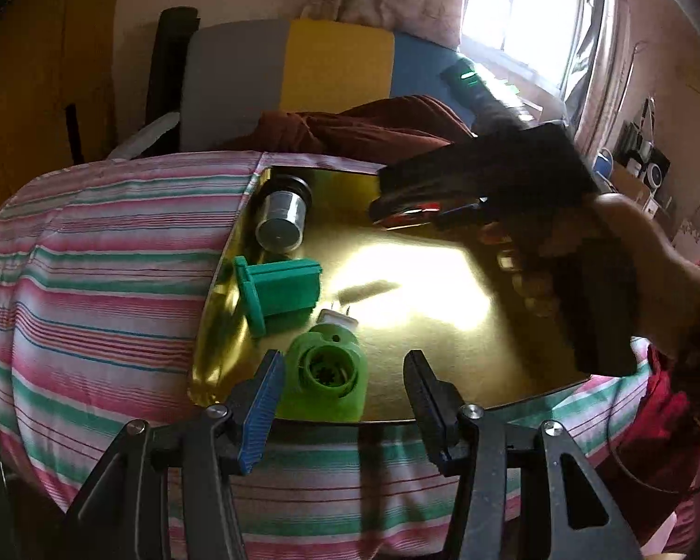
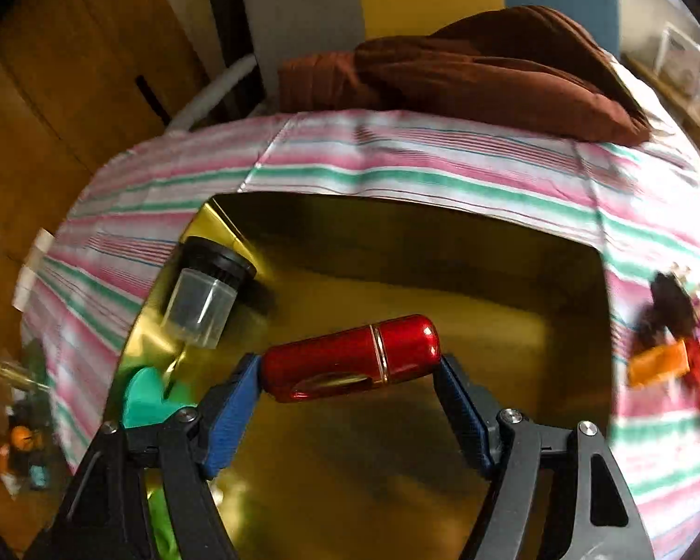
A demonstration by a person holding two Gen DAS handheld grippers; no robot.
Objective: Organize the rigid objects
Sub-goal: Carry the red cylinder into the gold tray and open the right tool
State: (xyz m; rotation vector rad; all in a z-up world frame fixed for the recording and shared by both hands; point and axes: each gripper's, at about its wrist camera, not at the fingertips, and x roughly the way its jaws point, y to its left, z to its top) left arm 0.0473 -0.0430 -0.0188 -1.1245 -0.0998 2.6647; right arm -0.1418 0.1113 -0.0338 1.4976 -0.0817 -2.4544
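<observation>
Place: we take this for a home, likely a bedroom.
Bedding: we see a striped sheet [image 1: 98,252] and a brown pillow [image 2: 485,70].
Light: we see a curtained window [image 1: 522,4].
Clutter: a shelf of household items [image 1: 639,158].

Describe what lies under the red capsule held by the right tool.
Under the red capsule, clamped in the right tool, only bare gold tray shows. The capsule hides the strip directly beneath it.
</observation>
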